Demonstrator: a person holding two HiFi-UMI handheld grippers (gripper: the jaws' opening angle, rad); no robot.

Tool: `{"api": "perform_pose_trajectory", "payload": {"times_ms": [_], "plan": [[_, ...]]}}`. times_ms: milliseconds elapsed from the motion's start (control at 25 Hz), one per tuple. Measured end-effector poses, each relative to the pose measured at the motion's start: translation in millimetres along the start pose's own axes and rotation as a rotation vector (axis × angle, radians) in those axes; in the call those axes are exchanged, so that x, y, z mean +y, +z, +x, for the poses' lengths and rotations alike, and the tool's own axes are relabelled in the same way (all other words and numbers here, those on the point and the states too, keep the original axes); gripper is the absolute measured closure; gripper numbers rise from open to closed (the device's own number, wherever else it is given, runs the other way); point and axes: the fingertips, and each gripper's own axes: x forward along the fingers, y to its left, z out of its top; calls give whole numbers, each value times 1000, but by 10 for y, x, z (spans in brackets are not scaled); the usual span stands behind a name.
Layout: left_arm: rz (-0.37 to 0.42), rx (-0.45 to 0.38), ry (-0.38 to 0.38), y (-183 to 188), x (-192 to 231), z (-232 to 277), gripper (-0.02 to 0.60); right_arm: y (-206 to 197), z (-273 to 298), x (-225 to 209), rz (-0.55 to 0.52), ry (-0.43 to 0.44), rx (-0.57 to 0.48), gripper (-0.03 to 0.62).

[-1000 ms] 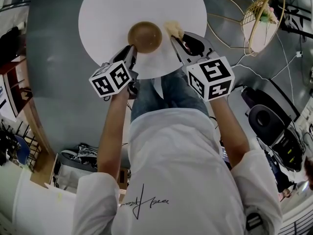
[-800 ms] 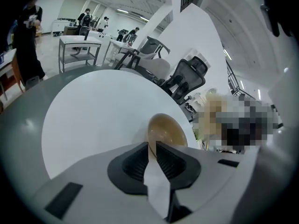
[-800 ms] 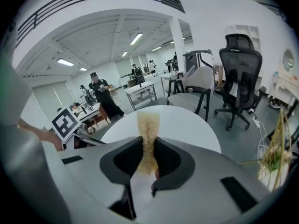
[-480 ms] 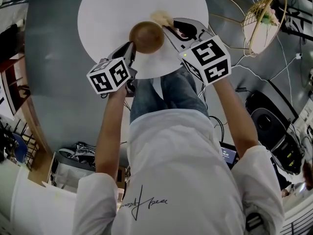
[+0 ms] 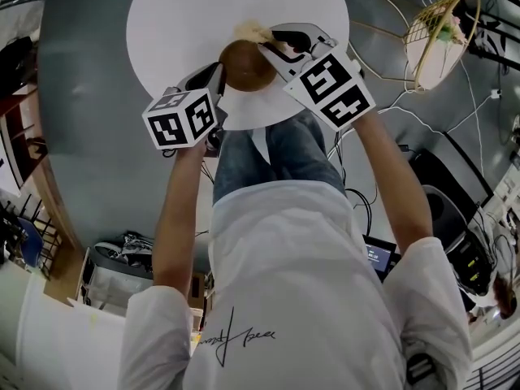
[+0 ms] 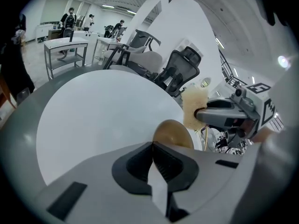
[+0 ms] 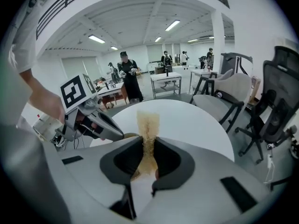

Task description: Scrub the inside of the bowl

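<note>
A brown wooden bowl [image 5: 246,65] is tipped up on the round white table [image 5: 179,23], its outside facing the head view. My left gripper [image 5: 218,75] is at its near left rim; its jaws have just been closing and now stand shut on the rim. In the left gripper view the jaws meet [image 6: 153,146] with the bowl [image 6: 174,133] just beyond. My right gripper [image 5: 265,44] is shut on a yellowish sponge [image 5: 252,32], at the bowl's far rim. The sponge [image 7: 148,122] sticks out past the right gripper's own jaws [image 7: 148,146]. The bowl's inside is hidden.
A wicker basket [image 5: 439,27] and loose cables lie on the grey floor to the right. A black device [image 5: 443,205] sits lower right. Office chairs [image 7: 275,111] and other tables [image 7: 163,80] with people stand beyond the white table [image 7: 187,120].
The bowl has tipped from lying flat, inside showing, to standing on edge. My right gripper rolled and carried the sponge left to the bowl. The left gripper hardly moved.
</note>
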Motion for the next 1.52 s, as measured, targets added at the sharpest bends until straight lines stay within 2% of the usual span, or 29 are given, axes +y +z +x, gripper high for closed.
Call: {"api": "perform_pose_trajectory", "payload": {"times_ms": [320,600,1520], "plan": [[-77,-18,7,21,24,-8,571,-219,117,-108,-7,-74,82,511],[-135,-36,-1,5,13,-9,571,-370,82,-131,-51,-96,141,511],[-195,-69,9,-95,-19,-21,571,-697,-67,-12,-9,-121,190,511]]}}
